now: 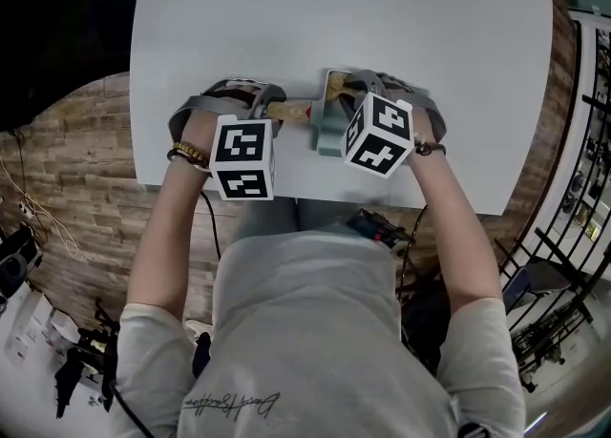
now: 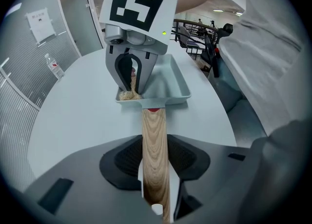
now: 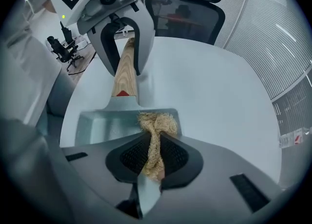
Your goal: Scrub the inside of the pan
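A pale blue-grey rectangular pan (image 2: 168, 87) (image 3: 105, 125) (image 1: 325, 131) with a wooden handle (image 2: 155, 150) (image 3: 126, 69) (image 1: 286, 110) lies on the white table (image 1: 382, 16). My left gripper (image 2: 156, 189) (image 1: 224, 102) is shut on the wooden handle. My right gripper (image 3: 152, 169) (image 1: 368, 93) points down into the pan, shut on a tan fibrous scrubber (image 3: 155, 130) (image 2: 129, 93). The scrubber's tip rests inside the pan near the corner next to the handle. In the head view the marker cubes hide most of the pan.
The table's near edge (image 1: 286, 196) runs just below my hands. A black office chair (image 3: 187, 8) stands beyond the table's far side. A water bottle (image 2: 52, 66) stands near the table's far rim in the left gripper view.
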Demonstrator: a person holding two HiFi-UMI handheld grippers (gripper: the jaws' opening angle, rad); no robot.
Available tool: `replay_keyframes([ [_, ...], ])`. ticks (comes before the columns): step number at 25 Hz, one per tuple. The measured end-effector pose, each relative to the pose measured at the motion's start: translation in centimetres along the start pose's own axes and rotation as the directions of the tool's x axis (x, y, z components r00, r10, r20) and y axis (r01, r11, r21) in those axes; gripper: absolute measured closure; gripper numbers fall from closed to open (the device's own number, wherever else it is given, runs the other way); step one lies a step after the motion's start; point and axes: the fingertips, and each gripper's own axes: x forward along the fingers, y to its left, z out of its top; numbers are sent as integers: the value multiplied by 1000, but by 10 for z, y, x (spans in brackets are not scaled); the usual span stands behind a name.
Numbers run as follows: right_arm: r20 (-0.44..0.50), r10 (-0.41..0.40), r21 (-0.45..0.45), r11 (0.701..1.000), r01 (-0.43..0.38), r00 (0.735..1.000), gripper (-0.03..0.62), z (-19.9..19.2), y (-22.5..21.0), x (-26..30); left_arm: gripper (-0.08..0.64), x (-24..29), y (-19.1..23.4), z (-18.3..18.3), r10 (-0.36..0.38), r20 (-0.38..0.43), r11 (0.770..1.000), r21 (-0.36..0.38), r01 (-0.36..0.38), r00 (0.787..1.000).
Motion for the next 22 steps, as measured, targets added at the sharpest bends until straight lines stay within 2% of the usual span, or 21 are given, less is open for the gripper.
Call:
replay_keyframes([
  [6,-46,44,-41,998,-46,998,525,0,14,1,402,1,2,-2,8,-7,1000,-16,-8,1000],
  [12,-85,139,-72,987,-145,987,525,-4,55,-3,400,1,4,-3,15,-17,1000,-22,-15,1000],
  [18,-77,281,-51,957,-286,957,525,-8,94,-6,400,3,6,-4,27,-26,999,-34,-28,999],
  [22,-67,297,-37,953,-300,952,526,-7,98,-6,400,3,6,-6,31,-38,999,-33,-33,999],
])
